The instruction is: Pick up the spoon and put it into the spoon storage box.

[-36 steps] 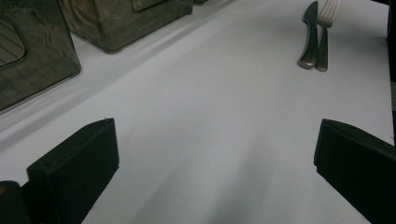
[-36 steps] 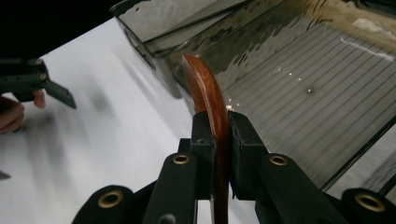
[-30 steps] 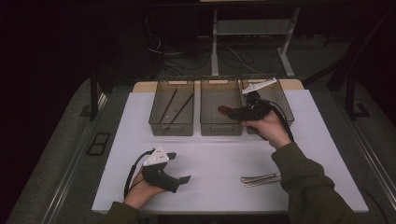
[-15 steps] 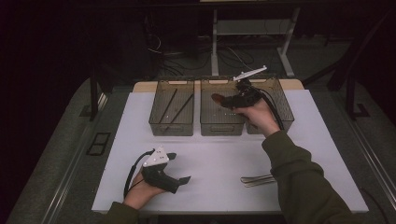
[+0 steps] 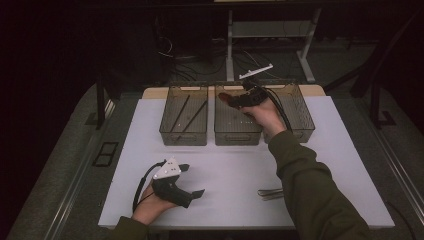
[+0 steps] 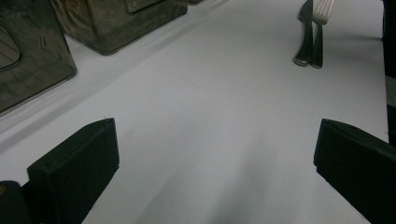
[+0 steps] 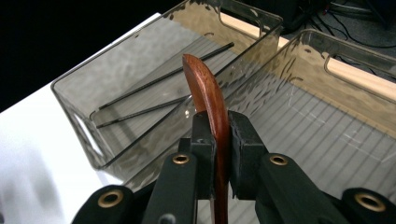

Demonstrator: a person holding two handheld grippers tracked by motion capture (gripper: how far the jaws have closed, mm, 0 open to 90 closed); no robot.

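A wooden spoon (image 7: 208,100) is clamped in the right claw (image 7: 219,140) above the middle bin's (image 5: 238,131) rim, chopsticks bin (image 5: 184,132) alongside. The left claw (image 5: 191,181) is held wide apart on open counter (image 5: 230,170), cutlery (image 6: 312,35) near its edge.

High cam overhead; claw cams close.

Right tool (image 7: 218,154) clamped on a brown wooden utensil (image 7: 205,93), held on edge, curved end sticking up past the pads. Behind it: clear bin (image 7: 93,140) with two thin black sticks (image 7: 159,79) lying inside. Second clear bin (image 7: 355,74) just beside it, ribbed floor. White desk (image 7: 32,154) at left.
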